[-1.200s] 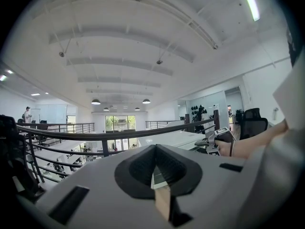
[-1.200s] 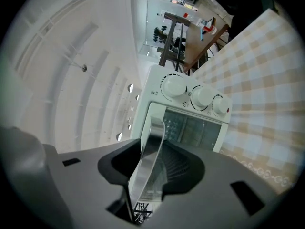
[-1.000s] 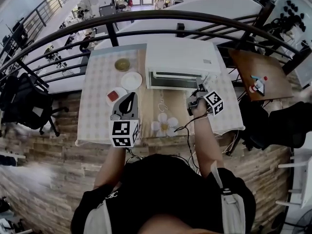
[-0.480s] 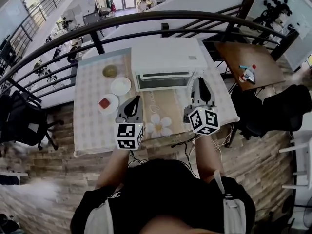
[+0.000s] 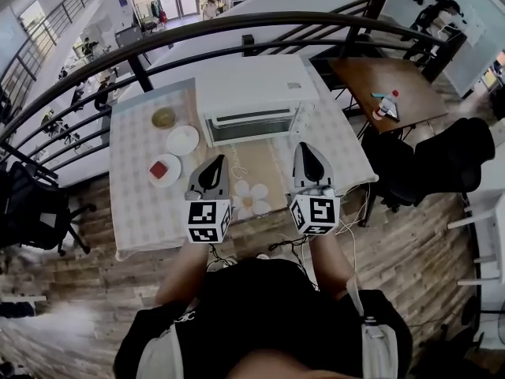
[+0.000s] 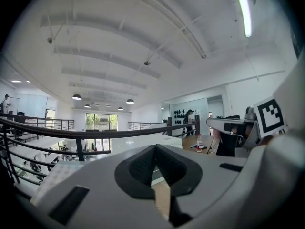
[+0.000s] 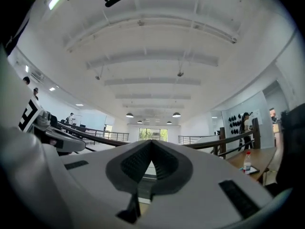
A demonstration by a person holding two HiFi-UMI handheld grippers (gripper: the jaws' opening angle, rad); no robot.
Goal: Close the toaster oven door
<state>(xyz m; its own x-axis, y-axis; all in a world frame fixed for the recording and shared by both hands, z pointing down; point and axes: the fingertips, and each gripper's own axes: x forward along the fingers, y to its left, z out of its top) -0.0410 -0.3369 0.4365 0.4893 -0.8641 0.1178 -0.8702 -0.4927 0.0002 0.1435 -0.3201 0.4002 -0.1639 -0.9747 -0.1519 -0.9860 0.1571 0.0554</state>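
Observation:
The white toaster oven [image 5: 252,93] stands at the back of the table, and its glass door [image 5: 251,125] is up against the front. My right gripper [image 5: 306,153] hovers in front of the oven's right end, apart from it. Its jaws have just been closing and now meet with nothing between them, as the right gripper [image 7: 151,147] view confirms. My left gripper [image 5: 215,163] hovers before the oven's left end, also clear of it. In its own view the left gripper [image 6: 153,151] is shut and empty, with the oven [image 6: 157,173] seen past the jaws.
On the checked tablecloth [image 5: 134,204] to the left lie a small bowl [image 5: 163,118], a white plate [image 5: 183,140] and a plate with something red [image 5: 164,170]. A flower mat [image 5: 254,199] lies between the grippers. A dark railing [image 5: 237,24] curves behind the table; a brown side table [image 5: 379,85] stands right.
My right gripper has drawn back from the oven's front right corner toward me, risen and rolled upright, and its jaws have shut. My left gripper has shifted slightly.

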